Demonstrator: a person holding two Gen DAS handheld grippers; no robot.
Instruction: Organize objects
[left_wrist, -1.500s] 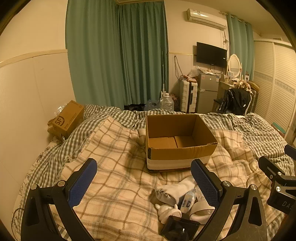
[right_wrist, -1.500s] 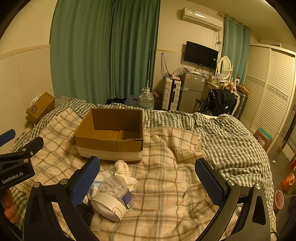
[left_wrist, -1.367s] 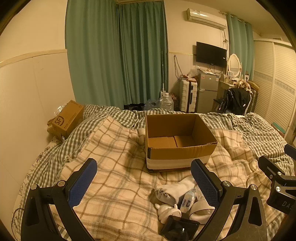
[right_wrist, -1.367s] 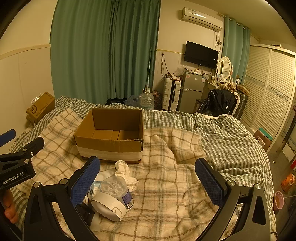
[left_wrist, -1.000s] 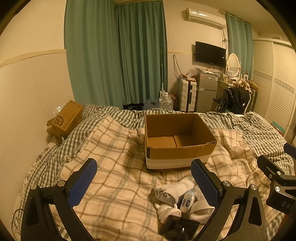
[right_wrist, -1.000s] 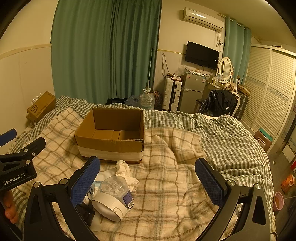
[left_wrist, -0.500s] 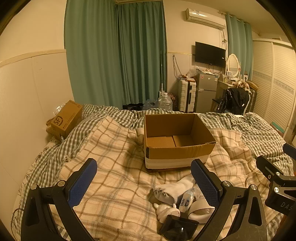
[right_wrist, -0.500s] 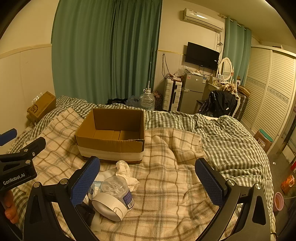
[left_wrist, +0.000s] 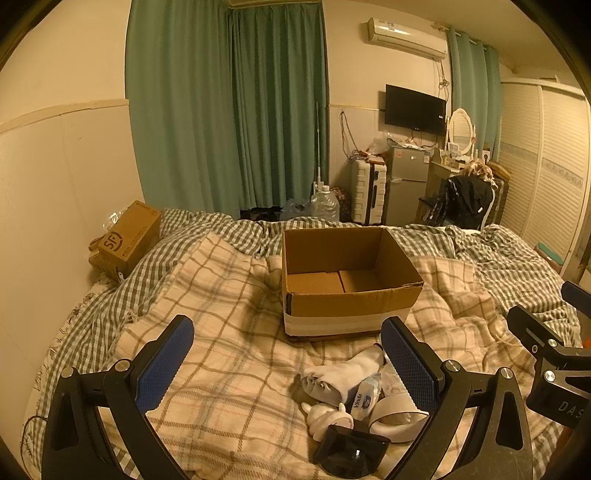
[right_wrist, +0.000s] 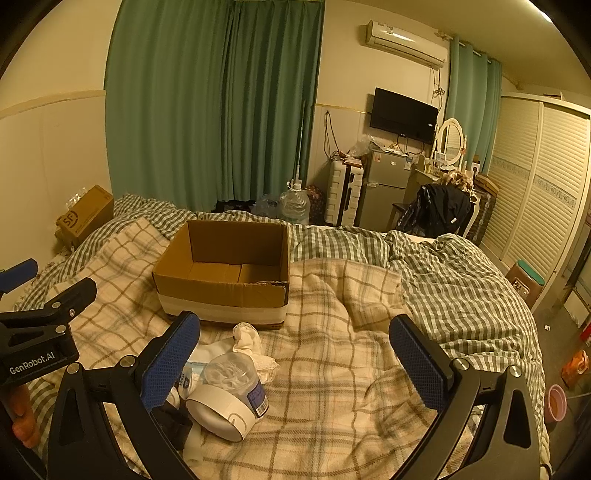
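An open, empty cardboard box (left_wrist: 347, 280) (right_wrist: 225, 275) stands on the plaid blanket in the middle of the bed. In front of it lies a small pile: white socks (left_wrist: 341, 373) (right_wrist: 247, 339), a tissue pack (left_wrist: 364, 395), a white tape roll (right_wrist: 219, 410) (left_wrist: 393, 419), a clear jar of cotton swabs (right_wrist: 236, 376), a black object (left_wrist: 351, 452) and a small white figure (left_wrist: 325, 419). My left gripper (left_wrist: 288, 363) is open and empty, left of the pile. My right gripper (right_wrist: 295, 363) is open and empty, right of the pile.
A closed SF shipping box (left_wrist: 127, 240) sits at the bed's far left against the wall. Beyond the bed are green curtains, a water jug (right_wrist: 295, 206), a suitcase, a small fridge (right_wrist: 384, 192) and a chair with dark clothes. Wardrobe doors stand at the right.
Both views have shifted only slightly; the box and the pile have not moved. Both grippers have stayed open.
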